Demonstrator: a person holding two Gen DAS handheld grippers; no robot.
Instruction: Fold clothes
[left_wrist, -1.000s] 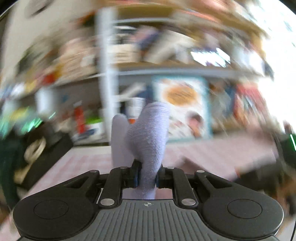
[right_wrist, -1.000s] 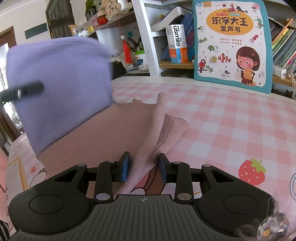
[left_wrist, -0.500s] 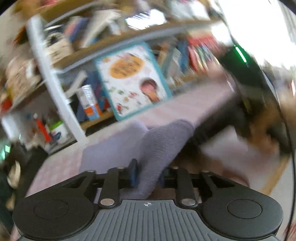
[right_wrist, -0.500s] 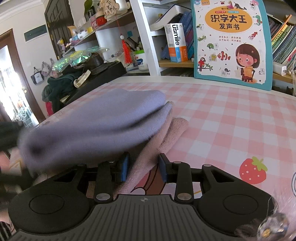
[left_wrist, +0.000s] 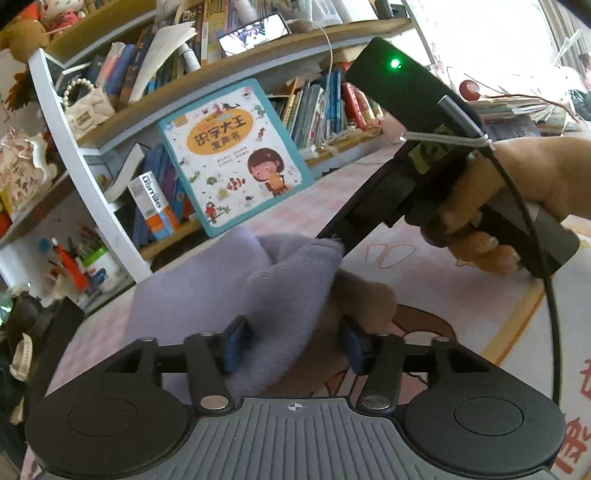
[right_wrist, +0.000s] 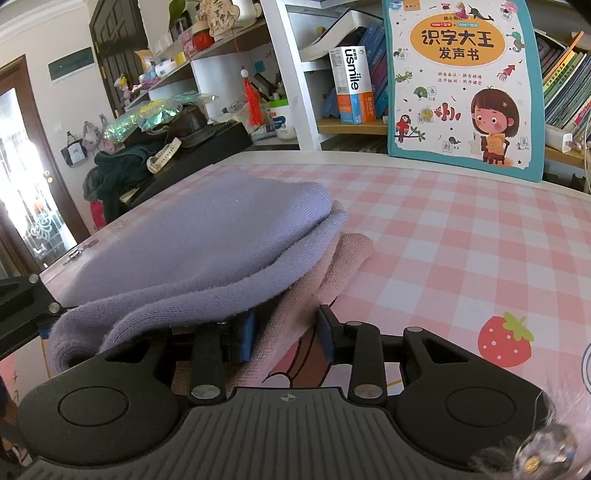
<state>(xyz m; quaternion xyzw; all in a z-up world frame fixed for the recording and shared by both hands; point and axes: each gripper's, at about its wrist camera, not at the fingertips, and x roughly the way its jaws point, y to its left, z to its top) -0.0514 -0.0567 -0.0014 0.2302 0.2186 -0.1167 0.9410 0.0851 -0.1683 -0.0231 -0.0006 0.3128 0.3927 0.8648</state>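
A purple knit cloth (right_wrist: 207, 243) lies folded on top of a pink cloth (right_wrist: 332, 266) on the checked table. My left gripper (left_wrist: 293, 345) is open, and the purple cloth (left_wrist: 288, 280) rests loosely between its spread blue pads. The pink cloth (left_wrist: 365, 299) peeks out beneath it. My right gripper (right_wrist: 287, 338) is shut on a bunched edge of the pink cloth, low over the table. In the left wrist view a hand (left_wrist: 535, 173) holds the right gripper (left_wrist: 417, 173), whose tip is hidden behind the purple cloth. The left gripper's frame (right_wrist: 22, 299) shows at the left edge.
The table wears a pink checked cover (right_wrist: 461, 240) with a strawberry print (right_wrist: 504, 339). A children's picture book (right_wrist: 461, 81) leans on the bookshelf behind the far edge. A black stand (right_wrist: 192, 147) piled with dark clothes sits off the table's left side.
My left gripper swung down and right, laid the purple cloth over the pink one, and opened its fingers. The right gripper stayed put on the pink cloth.
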